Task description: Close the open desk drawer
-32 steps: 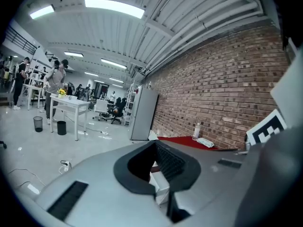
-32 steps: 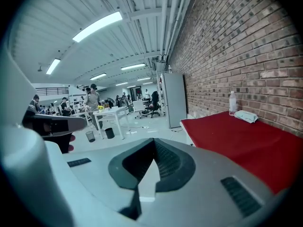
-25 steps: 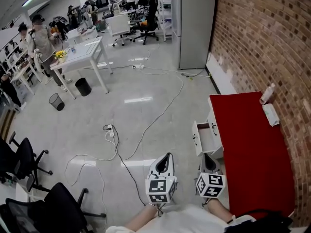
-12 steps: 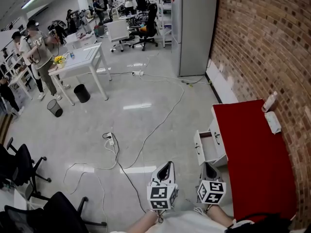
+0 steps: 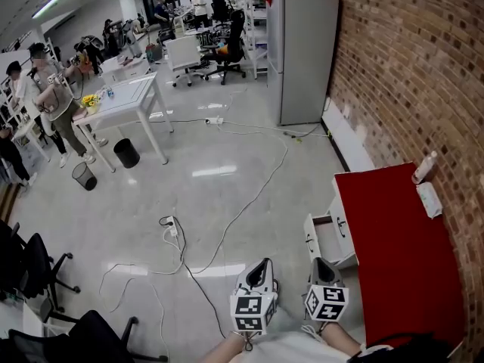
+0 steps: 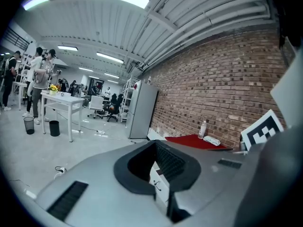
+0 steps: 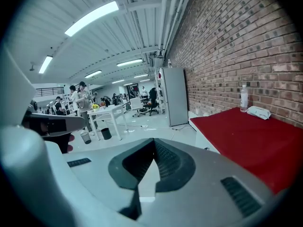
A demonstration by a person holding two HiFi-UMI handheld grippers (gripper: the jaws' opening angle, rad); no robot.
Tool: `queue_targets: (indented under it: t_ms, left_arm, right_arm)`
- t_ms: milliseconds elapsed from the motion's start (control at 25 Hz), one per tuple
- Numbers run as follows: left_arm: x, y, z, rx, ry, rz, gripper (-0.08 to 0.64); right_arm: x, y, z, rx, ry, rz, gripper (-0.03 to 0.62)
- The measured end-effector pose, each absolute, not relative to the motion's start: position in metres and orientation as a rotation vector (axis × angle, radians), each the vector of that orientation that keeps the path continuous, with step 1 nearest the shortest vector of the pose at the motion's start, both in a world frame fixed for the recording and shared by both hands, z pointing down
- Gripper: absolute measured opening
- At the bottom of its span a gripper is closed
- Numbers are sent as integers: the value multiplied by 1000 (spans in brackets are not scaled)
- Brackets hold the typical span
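Observation:
A white desk with a red top (image 5: 401,263) stands against the brick wall at the right. Its top drawer (image 5: 324,237) is pulled out to the left, with the handled front panel (image 5: 308,237) facing the floor space. My left gripper (image 5: 262,264) and right gripper (image 5: 318,262) hover side by side at the bottom, short of the drawer, both shut and holding nothing. The right gripper is just below the drawer. In the left gripper view the drawer (image 6: 158,186) shows behind the shut jaws (image 6: 155,142). The right gripper view shows shut jaws (image 7: 154,140) beside the red top (image 7: 246,136).
A bottle (image 5: 425,166) and a white packet (image 5: 429,200) lie at the desk's far end. Cables (image 5: 227,225) and a power strip (image 5: 172,225) trail across the floor. A grey cabinet (image 5: 306,51), a white table (image 5: 125,100), bins (image 5: 125,152), office chairs (image 5: 30,263) and people (image 5: 53,97) stand further off.
The desk and open drawer have slid lower in the head view, and both grippers have sunk with them toward the bottom edge. The jaws have stayed shut.

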State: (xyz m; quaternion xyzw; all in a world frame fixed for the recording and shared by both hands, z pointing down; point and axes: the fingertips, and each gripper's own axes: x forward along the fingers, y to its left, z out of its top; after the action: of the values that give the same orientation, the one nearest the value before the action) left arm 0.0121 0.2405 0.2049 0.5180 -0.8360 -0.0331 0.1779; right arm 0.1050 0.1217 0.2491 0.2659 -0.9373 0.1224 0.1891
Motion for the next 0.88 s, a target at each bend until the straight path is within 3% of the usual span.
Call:
queue_targets:
  t_ms: [880]
  left_arm:
    - [-116, 85, 210, 1627, -2256, 29, 8]
  right_arm:
    - [-17, -15, 265, 894, -2571, 422, -2]
